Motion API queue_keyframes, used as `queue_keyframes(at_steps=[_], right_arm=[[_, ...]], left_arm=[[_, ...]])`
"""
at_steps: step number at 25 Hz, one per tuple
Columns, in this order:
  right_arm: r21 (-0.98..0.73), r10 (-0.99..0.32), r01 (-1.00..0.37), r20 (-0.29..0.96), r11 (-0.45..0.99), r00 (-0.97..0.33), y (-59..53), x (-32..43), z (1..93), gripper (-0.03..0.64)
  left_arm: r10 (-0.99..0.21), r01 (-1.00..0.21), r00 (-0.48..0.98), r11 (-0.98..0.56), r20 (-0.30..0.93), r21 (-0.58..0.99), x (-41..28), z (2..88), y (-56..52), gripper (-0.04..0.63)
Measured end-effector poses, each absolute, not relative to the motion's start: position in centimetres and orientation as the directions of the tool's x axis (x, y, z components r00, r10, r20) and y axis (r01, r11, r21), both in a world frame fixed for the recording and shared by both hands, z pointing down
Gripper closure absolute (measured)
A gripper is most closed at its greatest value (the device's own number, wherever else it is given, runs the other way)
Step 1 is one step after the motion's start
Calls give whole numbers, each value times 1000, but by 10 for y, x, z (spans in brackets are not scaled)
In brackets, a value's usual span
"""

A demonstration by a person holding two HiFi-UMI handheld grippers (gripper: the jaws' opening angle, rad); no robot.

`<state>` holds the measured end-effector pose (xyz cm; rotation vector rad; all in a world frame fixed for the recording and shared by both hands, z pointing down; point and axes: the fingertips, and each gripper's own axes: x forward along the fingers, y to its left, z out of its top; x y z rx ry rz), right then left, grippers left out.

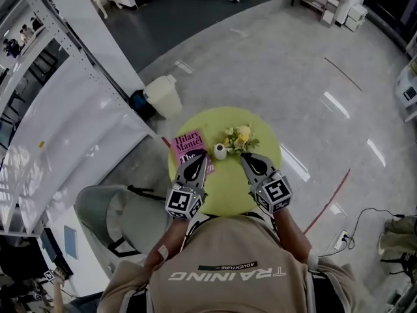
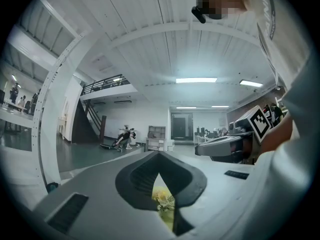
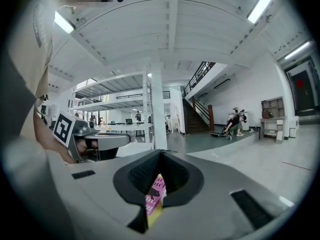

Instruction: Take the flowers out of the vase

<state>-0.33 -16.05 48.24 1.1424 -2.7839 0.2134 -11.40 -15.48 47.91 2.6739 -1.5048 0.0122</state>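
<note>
While flowers [image 1: 238, 137] sit in the white vase [image 1: 220, 151] on the green table [image 1: 260, 126], left gripper [image 1: 197, 158] and right gripper [image 1: 245, 158] flank it, jaws of both pressed together, empty

Left hand-held gripper [image 1: 200, 156] and right hand-held gripper [image 1: 243, 156] point forward, jaws closed.
</note>
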Motion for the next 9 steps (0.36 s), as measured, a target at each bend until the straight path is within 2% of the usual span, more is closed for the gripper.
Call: queue_keyframes(at_steps=[9], right_arm=[[-90, -698, -716, 168, 693, -696, -157, -1, 481, 615]], left_arm=[[-864, -864, 501, -497, 40, 78, -122, 482, -147, 594]])
